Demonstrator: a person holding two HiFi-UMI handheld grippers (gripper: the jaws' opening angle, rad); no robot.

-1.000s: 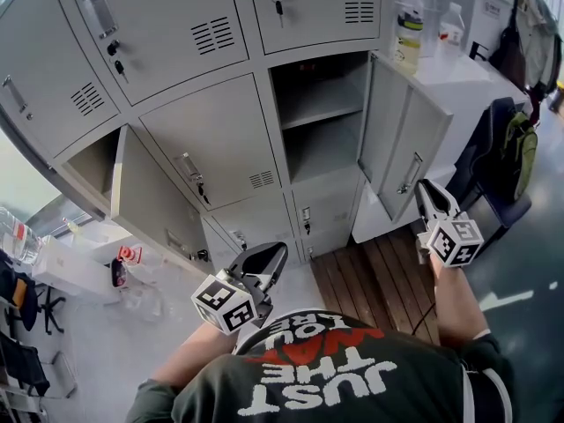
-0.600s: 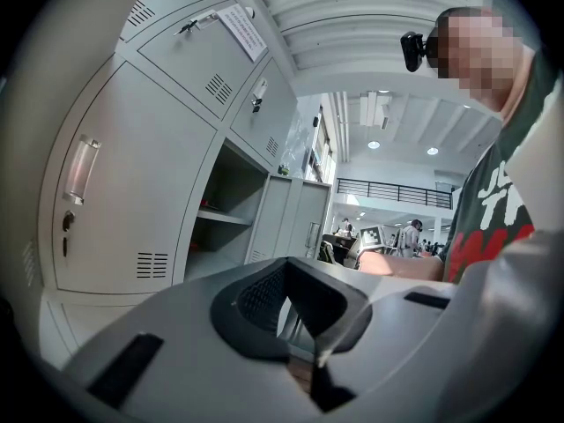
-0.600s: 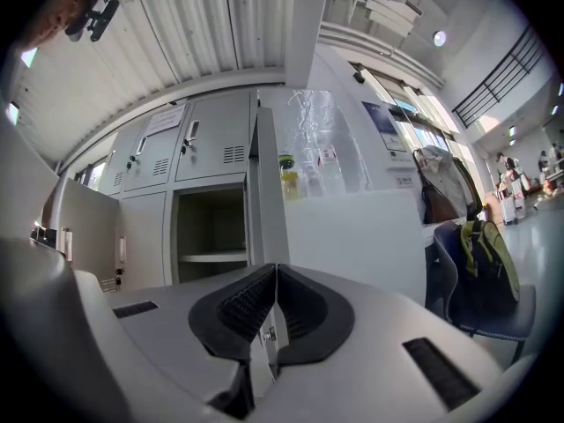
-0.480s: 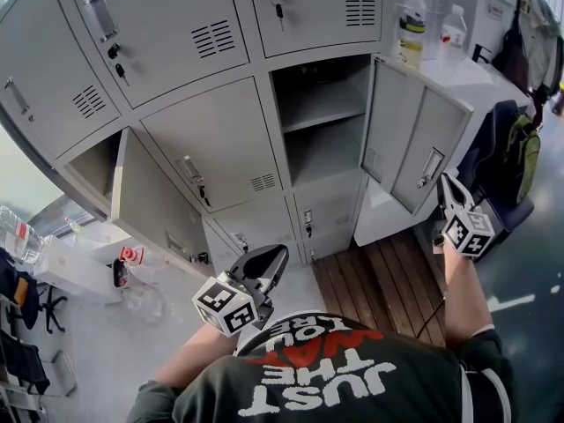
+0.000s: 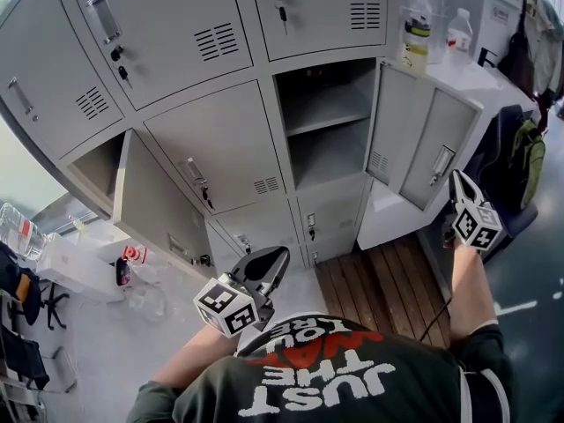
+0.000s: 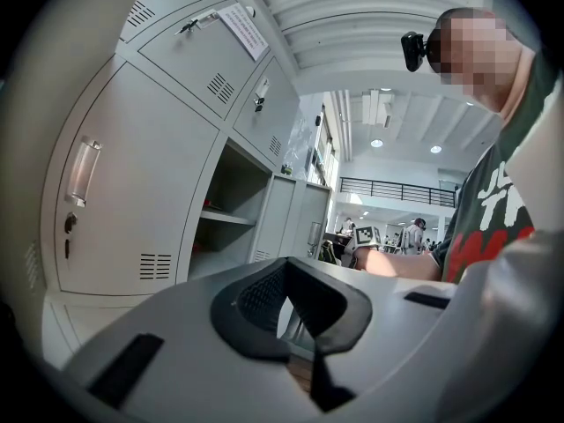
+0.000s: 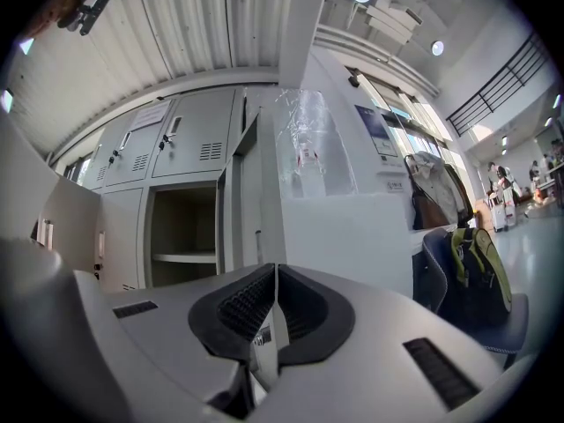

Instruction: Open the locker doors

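Observation:
The grey lockers (image 5: 216, 148) fill the head view. One middle locker (image 5: 330, 130) stands open, its shelf bare, and its door (image 5: 405, 130) is swung out to the right. My right gripper (image 5: 456, 176) is at that door's free edge beside the handle (image 5: 441, 164). It is shut on the thin door edge (image 7: 256, 210), which runs between its jaws (image 7: 275, 267). Another door (image 5: 154, 205) hangs open at the lower left. My left gripper (image 5: 280, 254) is held low in front of the person's chest, shut and empty (image 6: 286, 261), facing the lockers.
Bottles (image 5: 416, 38) stand on a white cabinet (image 5: 480, 77) right of the lockers. A chair with a green backpack (image 5: 527, 161) is at the far right. Wooden boards (image 5: 379, 276) cover the floor below the open door. A bottle (image 5: 18, 232) and boxes lie at the left.
My right gripper has moved to the right, and the locker door has swung further open with it. The left gripper has stayed where it was.

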